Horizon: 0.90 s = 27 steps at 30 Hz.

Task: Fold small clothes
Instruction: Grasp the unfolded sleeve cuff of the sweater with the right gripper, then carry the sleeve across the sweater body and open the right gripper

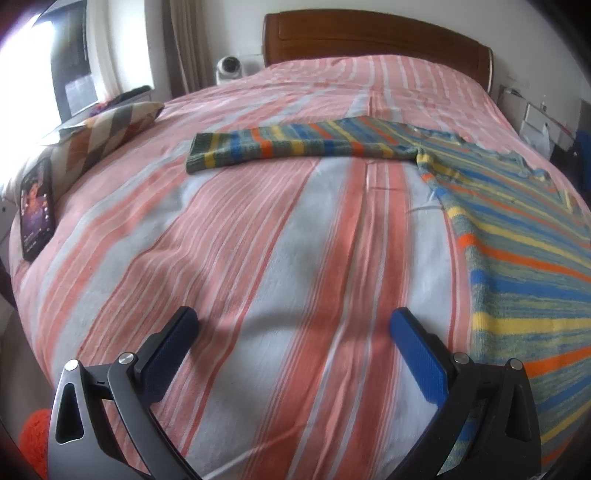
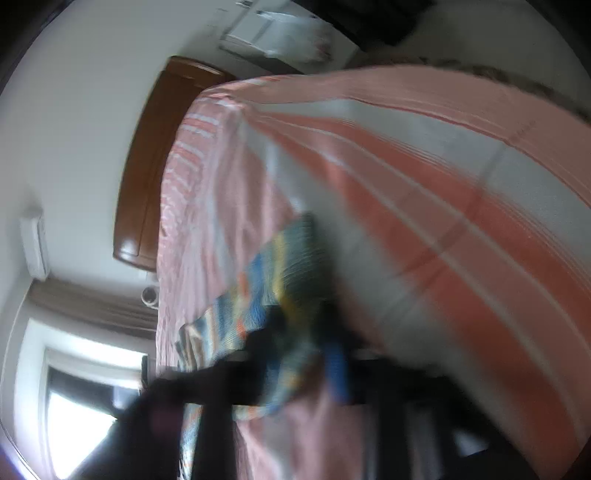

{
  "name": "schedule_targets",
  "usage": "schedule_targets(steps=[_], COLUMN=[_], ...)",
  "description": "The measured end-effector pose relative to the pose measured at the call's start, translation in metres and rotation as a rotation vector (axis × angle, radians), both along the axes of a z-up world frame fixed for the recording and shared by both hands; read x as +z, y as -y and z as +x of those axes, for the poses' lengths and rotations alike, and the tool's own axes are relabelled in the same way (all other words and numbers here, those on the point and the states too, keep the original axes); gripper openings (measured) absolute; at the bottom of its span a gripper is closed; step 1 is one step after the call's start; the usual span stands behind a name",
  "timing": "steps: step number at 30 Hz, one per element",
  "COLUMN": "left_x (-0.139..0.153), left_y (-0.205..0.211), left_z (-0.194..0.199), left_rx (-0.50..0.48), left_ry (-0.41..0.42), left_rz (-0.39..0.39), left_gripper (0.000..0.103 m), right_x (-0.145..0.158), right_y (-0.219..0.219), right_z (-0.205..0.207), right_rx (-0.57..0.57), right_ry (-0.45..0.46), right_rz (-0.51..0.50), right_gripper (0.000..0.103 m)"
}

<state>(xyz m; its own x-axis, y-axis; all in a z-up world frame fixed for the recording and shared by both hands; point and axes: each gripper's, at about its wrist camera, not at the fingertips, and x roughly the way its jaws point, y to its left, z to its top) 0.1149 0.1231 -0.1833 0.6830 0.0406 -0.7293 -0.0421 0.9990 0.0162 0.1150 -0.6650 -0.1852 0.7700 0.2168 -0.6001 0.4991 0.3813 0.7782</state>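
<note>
Striped knitwear, a small sweater [image 1: 517, 236] in blue, yellow, orange and grey-green bands, is spread flat on a bed [image 1: 258, 258], its body lying toward the right side and one sleeve [image 1: 295, 146] stretched straight out to the left, seemingly laid out so it can be folded. The bed is covered with a woven sheet in pink, coral and pale grey stripes, backed by a glossy wooden headboard [image 1: 369, 35]. The left gripper [image 1: 293, 332] is held low over bare sheet, just beside the sweater's hem, its blue textured fingers spread wide and empty. In the right wrist view, which is tilted and heavily blurred, a fold of the ribbed knit appears to be pinched by the right gripper [image 2: 295, 354], probably being lifted for a fold; this is judged, not clearly seen. A phone [image 1: 37, 206] with a lit screen is propped against a diamond-patterned pillow [image 1: 107, 133] at the left edge.
</note>
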Motion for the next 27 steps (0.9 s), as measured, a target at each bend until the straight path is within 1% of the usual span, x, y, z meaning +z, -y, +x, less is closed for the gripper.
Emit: schedule_targets(steps=[1, 2, 3, 4, 5, 6, 8, 10, 11, 12, 13, 14, 16, 17, 18, 20, 22, 23, 25, 27], left_x=[0.000, 0.000, 0.000, 0.000, 0.000, 0.000, 0.000, 0.000, 0.000, 0.001, 0.001, 0.001, 0.001, 0.001, 0.001, 0.002, 0.002, 0.002, 0.002, 0.002], left_y=[0.001, 0.001, 0.001, 0.001, 0.001, 0.002, 0.001, 0.001, 0.001, 0.000, -0.001, -0.002, -0.003, -0.003, -0.002, -0.004, -0.005, -0.005, -0.005, -0.004], left_z=[0.000, 0.000, 0.000, 0.000, 0.001, 0.001, 0.001, 0.001, 0.002, 0.002, 0.003, 0.003, 0.004, 0.003, 0.003, 0.002, 0.001, 0.001, 0.001, 0.001], left_rx=[0.000, 0.000, 0.000, 0.000, -0.001, -0.001, 0.000, -0.001, -0.002, -0.003, -0.006, -0.009, -0.015, -0.018, -0.022, -0.027, -0.028, -0.027, -0.025, -0.021], left_ry=[0.001, 0.001, 0.000, -0.001, -0.001, -0.001, 0.000, -0.001, -0.002, -0.004, -0.006, -0.008, -0.010, -0.010, -0.011, -0.012, -0.015, -0.016, -0.016, -0.013], left_rz=[0.004, 0.004, 0.001, -0.001, -0.003, -0.004, -0.003, -0.006, -0.010, -0.014, -0.020, -0.024, -0.027, -0.026, -0.024, -0.027, -0.033, -0.036, -0.035, -0.028], left_gripper=[0.103, 0.103, 0.103, 0.103, 0.103, 0.103, 0.103, 0.103, 0.103, 0.103, 0.103, 0.103, 0.103, 0.103, 0.103, 0.103, 0.103, 0.103, 0.103, 0.103], right_x=[-0.003, 0.000, 0.007, 0.018, 0.035, 0.052, 0.099, 0.136, 0.157, 0.170, 0.178, 0.184, 0.182, 0.177, 0.170, 0.143, 0.124, 0.114, 0.101, 0.088], right_y=[0.003, 0.004, 0.003, -0.002, -0.009, -0.019, -0.053, -0.095, -0.125, -0.153, -0.175, -0.209, -0.265, -0.287, -0.307, -0.339, -0.350, -0.349, -0.337, -0.313], right_z=[0.001, 0.001, 0.001, 0.000, 0.001, 0.004, 0.023, 0.045, 0.062, 0.075, 0.086, 0.103, 0.132, 0.143, 0.154, 0.173, 0.171, 0.170, 0.164, 0.161], right_rx=[-0.004, -0.006, -0.009, -0.008, 0.003, 0.021, 0.136, 0.254, 0.329, 0.387, 0.428, 0.487, 0.569, 0.595, 0.619, 0.667, 0.657, 0.650, 0.638, 0.618], right_ry=[0.005, 0.008, 0.015, 0.040, 0.085, 0.108, 0.143, 0.168, 0.195, 0.219, 0.230, 0.240, 0.255, 0.266, 0.272, 0.240, 0.231, 0.214, 0.174, 0.096], right_rz=[0.023, 0.015, -0.015, -0.045, -0.073, -0.111, -0.232, -0.311, -0.335, -0.344, -0.347, -0.338, -0.301, -0.287, -0.263, -0.168, -0.103, -0.071, -0.054, -0.068], right_gripper=[0.007, 0.007, 0.007, 0.007, 0.007, 0.007, 0.007, 0.007, 0.007, 0.007, 0.007, 0.007, 0.008, 0.014, 0.041, 0.078, 0.078, 0.078, 0.078, 0.078])
